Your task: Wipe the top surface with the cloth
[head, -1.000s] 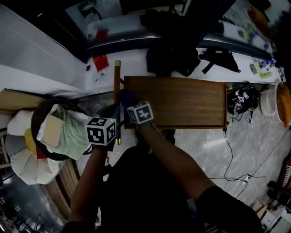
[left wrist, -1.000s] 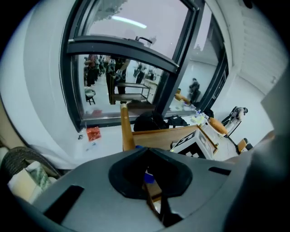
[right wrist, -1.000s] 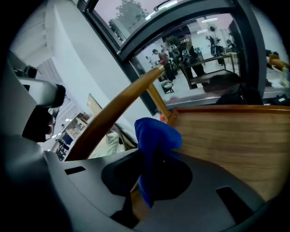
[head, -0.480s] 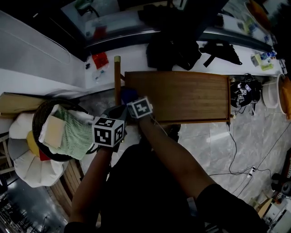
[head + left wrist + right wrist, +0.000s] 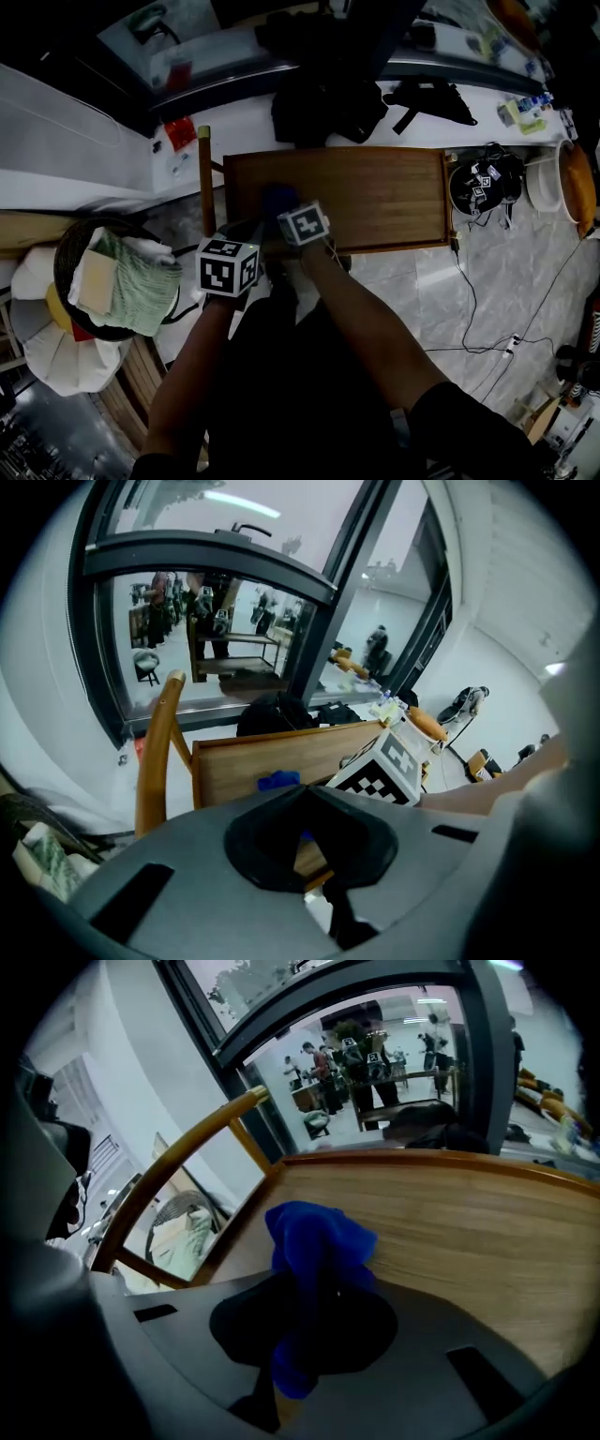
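Observation:
The wooden table top [image 5: 375,192] lies ahead of me in the head view. A crumpled blue cloth [image 5: 278,199] rests on its left part, and my right gripper [image 5: 283,210] is shut on it. In the right gripper view the cloth [image 5: 317,1251] bulges out of the jaws onto the wood [image 5: 469,1232]. My left gripper [image 5: 241,236] hovers off the table's front left corner, apart from the cloth. Its jaws look shut with nothing in them [image 5: 305,841]. That left gripper view shows the cloth [image 5: 277,781] and the right gripper's marker cube [image 5: 394,766] beyond them.
A wooden rail [image 5: 204,178] rises at the table's left end. A dark basket [image 5: 67,248] with a green cloth [image 5: 141,281] stands on the left. Black bags [image 5: 328,103] lie on the white counter behind. At the right are a black bundle [image 5: 483,183], a white bowl [image 5: 544,183] and floor cables [image 5: 469,309].
The right gripper has carried the blue cloth from the table's left edge further in to the right. The left gripper has stayed by the front left corner.

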Tool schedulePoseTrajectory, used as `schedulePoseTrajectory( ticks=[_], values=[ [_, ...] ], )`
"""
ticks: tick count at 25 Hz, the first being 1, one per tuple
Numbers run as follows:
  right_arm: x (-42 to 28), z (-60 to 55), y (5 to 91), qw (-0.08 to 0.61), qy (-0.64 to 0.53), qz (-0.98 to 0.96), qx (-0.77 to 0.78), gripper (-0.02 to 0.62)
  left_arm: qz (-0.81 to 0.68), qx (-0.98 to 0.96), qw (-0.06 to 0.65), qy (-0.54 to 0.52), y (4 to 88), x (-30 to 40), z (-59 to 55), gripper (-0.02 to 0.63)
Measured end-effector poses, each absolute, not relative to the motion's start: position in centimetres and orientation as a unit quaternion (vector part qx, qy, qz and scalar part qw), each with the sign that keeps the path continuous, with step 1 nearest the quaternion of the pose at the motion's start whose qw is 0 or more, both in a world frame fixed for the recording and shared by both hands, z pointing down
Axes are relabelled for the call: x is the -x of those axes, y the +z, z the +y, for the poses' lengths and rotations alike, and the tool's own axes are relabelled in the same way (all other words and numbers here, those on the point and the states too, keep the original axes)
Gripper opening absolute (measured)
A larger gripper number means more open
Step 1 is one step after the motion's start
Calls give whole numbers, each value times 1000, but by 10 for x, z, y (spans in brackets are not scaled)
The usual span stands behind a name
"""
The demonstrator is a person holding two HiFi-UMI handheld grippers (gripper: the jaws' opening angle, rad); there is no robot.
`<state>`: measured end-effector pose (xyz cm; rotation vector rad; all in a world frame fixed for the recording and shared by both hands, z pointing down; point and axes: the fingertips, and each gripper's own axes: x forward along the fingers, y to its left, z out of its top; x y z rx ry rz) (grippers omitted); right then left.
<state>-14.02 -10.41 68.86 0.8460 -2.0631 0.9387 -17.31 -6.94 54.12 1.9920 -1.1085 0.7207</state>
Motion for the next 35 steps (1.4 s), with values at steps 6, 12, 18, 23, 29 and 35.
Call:
schedulePoseTrajectory(
  ticks=[6,12,18,23,29,35],
  values=[
    [48,-119,685,340,368,-785,-365,57,-434,-765,384,282,556,127,-83,12],
    [-42,-126,683,344,365,-767,-401,57,-421,-770,384,288,562,65,-92,12],
    [-112,-132,680,348,360,-754,-425,57,-401,-781,384,286,567,2,-94,12],
    [-165,-137,677,365,351,-739,-445,57,-382,-790,385,286,571,-45,-92,12],
    [-225,-140,674,378,351,-712,-476,57,-362,-805,379,278,568,-95,-97,12],
    [-275,-134,672,406,359,-670,-507,57,-353,-813,376,270,565,-115,-98,12]
  ],
)
